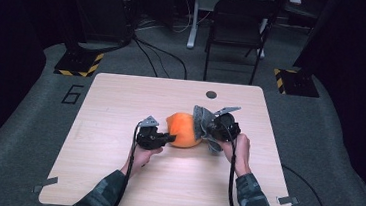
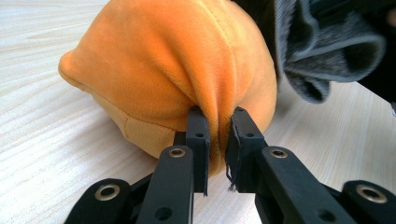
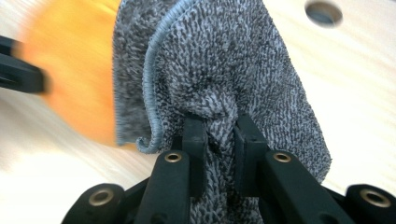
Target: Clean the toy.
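Note:
An orange plush toy (image 1: 183,129) lies at the middle of the wooden table (image 1: 121,102). My left gripper (image 1: 170,138) is shut on a fold of the orange plush toy (image 2: 177,70) at its near left side; the left gripper (image 2: 218,135) pinches the fabric between its jaws. My right gripper (image 1: 209,128) is shut on a grey cloth (image 1: 202,122), which hangs against the toy's right side. In the right gripper view the grey cloth (image 3: 219,70) bunches between the jaws of the right gripper (image 3: 218,135), with the orange toy (image 3: 74,70) blurred behind it at the left.
A round cable hole (image 1: 211,94) sits near the table's far edge. A dark chair (image 1: 238,27) and floor cables (image 1: 160,56) lie beyond the table. Metal clips (image 1: 288,200) mark the near corners.

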Demonstrator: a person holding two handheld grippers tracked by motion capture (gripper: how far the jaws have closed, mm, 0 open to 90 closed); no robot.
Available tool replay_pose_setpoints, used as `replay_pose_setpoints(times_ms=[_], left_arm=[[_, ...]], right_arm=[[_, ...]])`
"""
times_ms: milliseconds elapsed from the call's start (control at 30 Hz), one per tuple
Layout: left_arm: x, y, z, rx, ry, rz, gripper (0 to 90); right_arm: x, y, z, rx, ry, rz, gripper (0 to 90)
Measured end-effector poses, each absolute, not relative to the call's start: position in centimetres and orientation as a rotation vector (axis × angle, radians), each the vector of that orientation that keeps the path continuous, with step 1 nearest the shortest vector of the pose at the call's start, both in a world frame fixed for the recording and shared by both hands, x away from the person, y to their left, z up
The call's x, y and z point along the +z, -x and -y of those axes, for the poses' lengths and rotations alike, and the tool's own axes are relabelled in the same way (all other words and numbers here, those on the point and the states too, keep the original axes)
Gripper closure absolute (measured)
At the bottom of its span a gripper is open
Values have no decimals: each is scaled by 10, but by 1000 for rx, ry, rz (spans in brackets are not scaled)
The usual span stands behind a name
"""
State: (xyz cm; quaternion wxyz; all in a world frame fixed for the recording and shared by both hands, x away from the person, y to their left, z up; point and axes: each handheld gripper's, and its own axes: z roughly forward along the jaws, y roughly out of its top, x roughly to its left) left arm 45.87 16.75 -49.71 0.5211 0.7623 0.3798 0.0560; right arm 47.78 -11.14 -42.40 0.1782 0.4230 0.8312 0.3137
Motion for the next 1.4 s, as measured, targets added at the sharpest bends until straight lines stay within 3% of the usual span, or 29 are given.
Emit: replay_pose_setpoints(times_ms=[267,400,567,867,967,1400], left_arm=[[-497,-459,-167,133,-1826,-909,799],[-498,-458,-166,139,-1836,-908,792],[-498,-458,-166,147,-1837,-900,767],[-492,-455,-165,208,-1863,-879,515],[-490,-450,-161,291,-1922,-840,438],[-494,-443,-152,485,-2029,-798,295]], right_arm=[[-407,-460,82,1000,-1068,-2344,777],[-430,-467,66,905,-1029,-2383,780],[-433,-469,67,913,-1051,-2383,781],[-434,-471,70,928,-1074,-2373,781],[-434,-473,71,930,-1079,-2384,782],[-434,-475,73,938,-1089,-2385,782]])
